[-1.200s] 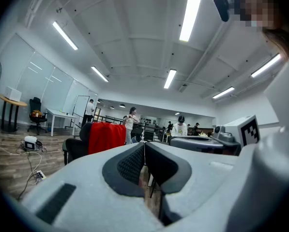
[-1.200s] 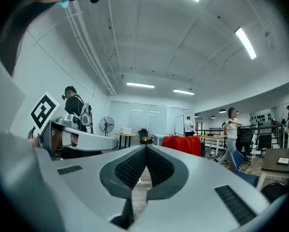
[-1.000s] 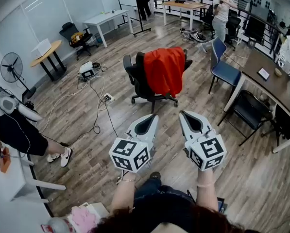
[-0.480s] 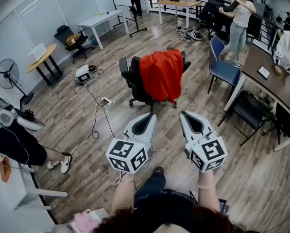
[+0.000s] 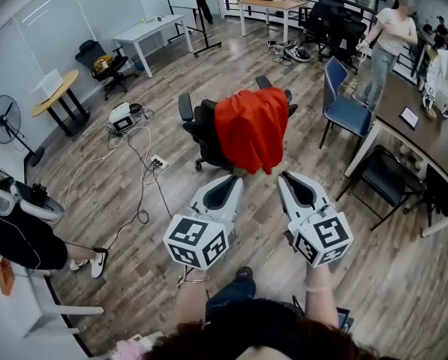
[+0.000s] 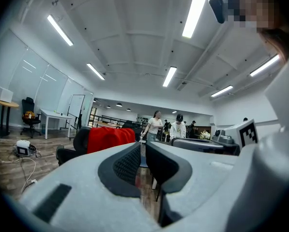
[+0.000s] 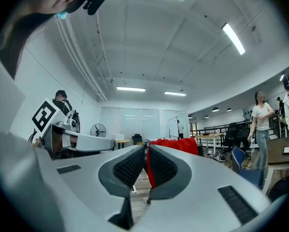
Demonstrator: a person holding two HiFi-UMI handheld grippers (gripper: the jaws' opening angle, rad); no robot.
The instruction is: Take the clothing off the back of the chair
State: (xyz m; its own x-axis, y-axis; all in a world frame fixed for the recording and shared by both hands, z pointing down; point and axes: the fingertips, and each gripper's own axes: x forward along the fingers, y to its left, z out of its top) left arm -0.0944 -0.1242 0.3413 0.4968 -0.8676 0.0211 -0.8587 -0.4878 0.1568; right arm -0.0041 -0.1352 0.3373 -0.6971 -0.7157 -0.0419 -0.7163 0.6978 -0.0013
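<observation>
A red garment (image 5: 250, 130) hangs over the back of a black office chair (image 5: 199, 130) in the middle of the wooden floor. Both grippers are held level and side by side, pointing at it from a short way off. My left gripper (image 5: 236, 178) is shut and empty; its own view shows the red garment (image 6: 108, 138) beyond the closed jaws (image 6: 142, 144). My right gripper (image 5: 284, 175) has just been opening by a hair, but its tips (image 7: 146, 147) still look together with nothing between them. The red garment (image 7: 179, 144) lies straight ahead of it.
A blue chair (image 5: 347, 109) and a black chair (image 5: 385, 175) stand by the long table (image 5: 426, 130) on the right. Cables and a power strip (image 5: 154, 162) trail over the floor on the left. A person (image 5: 389, 43) stands at the back right; another (image 5: 21, 235) sits at the left.
The chair with the red garment has come nearer to both grippers, which advanced together. The standing person at the back has walked to the right.
</observation>
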